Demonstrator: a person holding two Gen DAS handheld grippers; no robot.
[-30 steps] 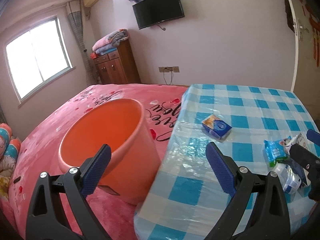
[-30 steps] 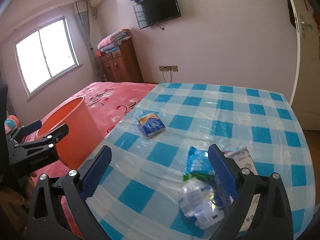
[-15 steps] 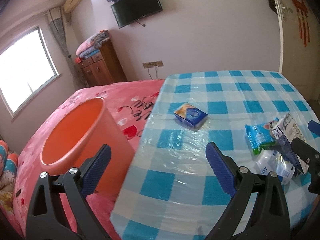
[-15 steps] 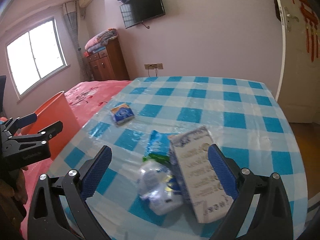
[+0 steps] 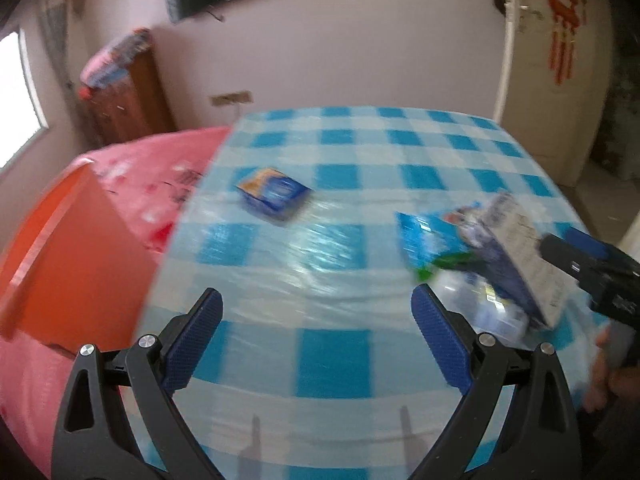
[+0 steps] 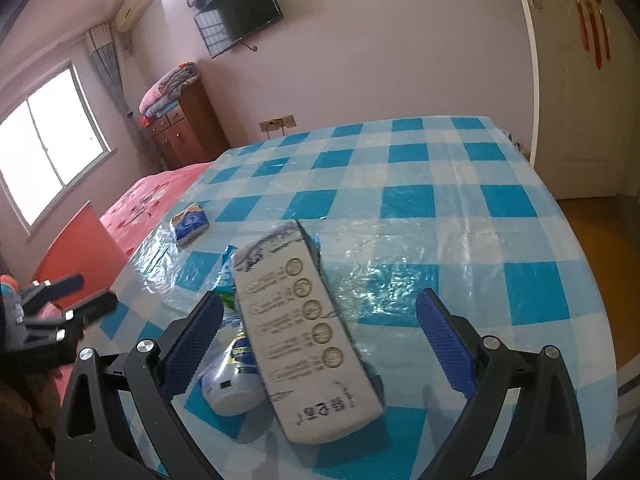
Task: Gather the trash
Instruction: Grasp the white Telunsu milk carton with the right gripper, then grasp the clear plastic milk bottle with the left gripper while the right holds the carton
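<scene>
On the blue checked table (image 6: 460, 200) lies a long white carton (image 6: 304, 340), lengthwise between the wide-open fingers of my right gripper (image 6: 320, 344). Under its left side lie a clear plastic bottle (image 6: 230, 376) and a blue-green wrapper (image 6: 228, 276). A small blue box (image 6: 190, 222) (image 5: 274, 194) rests farther left. My left gripper (image 5: 320, 340) stands open over the table's near edge, holding nothing. The carton (image 5: 520, 252), wrapper (image 5: 420, 240) and bottle (image 5: 492, 308) sit to its right. The orange bucket (image 5: 68, 248) (image 6: 76, 248) stands on the pink bed beside the table.
A pink bedspread (image 5: 132, 168) borders the table's left edge. A wooden cabinet (image 6: 184, 128) with folded blankets stands at the back wall under a television (image 6: 240, 8). A white door (image 6: 580, 100) is at the right. A hand (image 5: 604, 368) holds the right gripper.
Both grippers have swung right. The right one has closed in on the carton, which now lies between its fingers. The bucket has slid to the left edge of both views.
</scene>
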